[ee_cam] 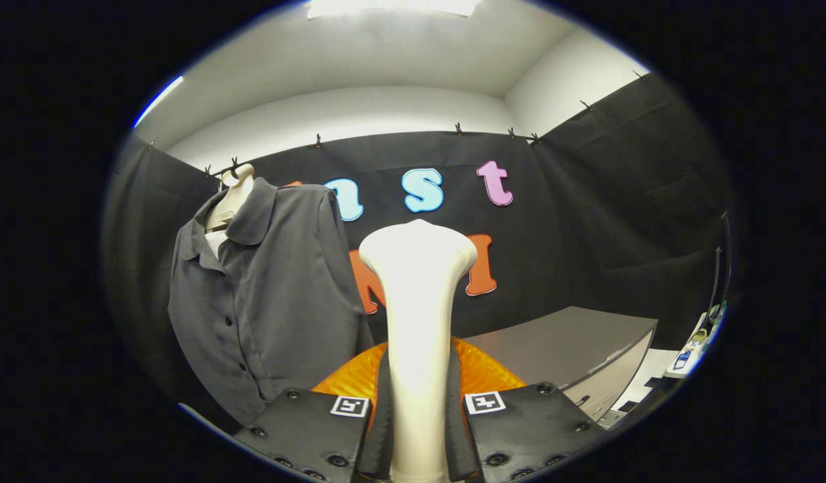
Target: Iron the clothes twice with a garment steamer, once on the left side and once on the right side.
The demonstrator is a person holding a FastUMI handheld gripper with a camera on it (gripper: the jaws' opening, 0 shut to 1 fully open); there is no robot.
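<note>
Between my gripper's (418,429) fingers I see the cream garment steamer (418,288) clamped upright, both fingers pressing its handle. Beyond it, to the left, the grey shirt (265,302) hangs on a mannequin (233,194); a grey table (574,335) stands right.

Cream steamer (418,315) clamped by gripper (418,429); dark grey shirt (272,295)

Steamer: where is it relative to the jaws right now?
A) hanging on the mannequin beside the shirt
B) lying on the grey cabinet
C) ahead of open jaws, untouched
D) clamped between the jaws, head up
D: the cream steamer stands upright with its handle pressed between both fingers of the gripper, its head rising beyond them; the grey shirt hangs on the mannequin off to the side.
</note>
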